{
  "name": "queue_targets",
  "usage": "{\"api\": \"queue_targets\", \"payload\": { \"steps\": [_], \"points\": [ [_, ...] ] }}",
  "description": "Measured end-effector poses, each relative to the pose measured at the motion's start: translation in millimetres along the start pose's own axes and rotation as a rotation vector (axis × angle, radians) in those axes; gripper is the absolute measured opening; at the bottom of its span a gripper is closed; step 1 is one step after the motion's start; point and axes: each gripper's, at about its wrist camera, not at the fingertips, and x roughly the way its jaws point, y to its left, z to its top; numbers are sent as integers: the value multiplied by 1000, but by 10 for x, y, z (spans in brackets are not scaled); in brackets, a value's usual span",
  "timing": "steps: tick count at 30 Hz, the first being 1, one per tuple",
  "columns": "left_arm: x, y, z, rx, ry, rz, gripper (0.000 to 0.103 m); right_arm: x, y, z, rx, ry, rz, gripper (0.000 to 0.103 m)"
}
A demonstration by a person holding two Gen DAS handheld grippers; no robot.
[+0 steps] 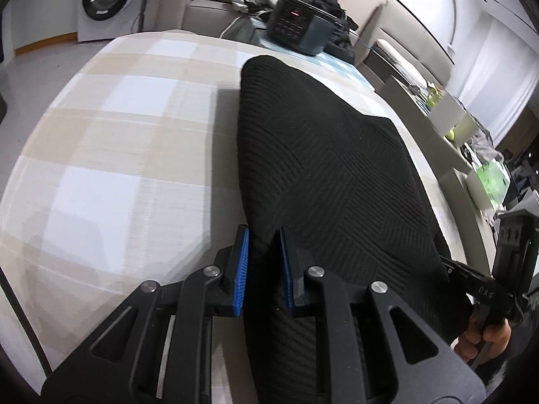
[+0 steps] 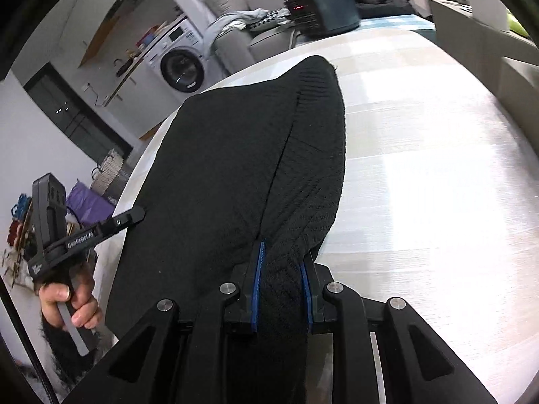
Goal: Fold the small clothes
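left wrist view: left gripper point(image 1: 264, 262) is pinching the near edge of the black knit garment point(image 1: 323, 168), which is lying stretched over the checked tablecloth point(image 1: 118, 128). right wrist view: right gripper point(image 2: 281, 282) is clamping the same garment's point(image 2: 242, 168) other near edge, fabric bunching between blue pads point(image 2: 257, 286).

Our two black grippers, up close

We see blue ribbed pads point(image 1: 243, 269) inside the fingers, silver screws point(image 2: 227, 288) just behind them.

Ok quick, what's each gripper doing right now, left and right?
Left gripper: shut on the near edge of the black knitted garment.
Right gripper: shut on the same garment's near edge.
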Motion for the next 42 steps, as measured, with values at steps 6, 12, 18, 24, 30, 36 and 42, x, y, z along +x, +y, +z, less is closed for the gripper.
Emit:
{"api": "queue_targets", "payload": {
  "steps": [6, 12, 18, 24, 30, 36, 42],
  "points": [
    [-216, 46, -45, -4, -40, 4, 15, -242, -121, 5, 48, -15, -7, 21],
    [-382, -241, -172, 38, -42, -58, 32, -576, -160, -227, 106, -15, 105, 25],
    [-298, -660, -380, 117, 25, -114, 59, -474, -119, -318, 135, 11, 120, 27],
    [-302, -963, -620, 191, 53, -148, 71, -438, -27, -249, 140, -3, 157, 27],
    [-263, -1279, -812, 278, 81, -180, 72, -487, -72, -285, 134, -14, 152, 34],
    [-154, -1586, -998, 387, 99, -168, 74, -407, -186, -343, 180, -14, 148, 34],
    [-136, -1584, -998, 377, 101, -176, 76, -465, 97, -160, 50, -73, 135, 30]
  ]
}}
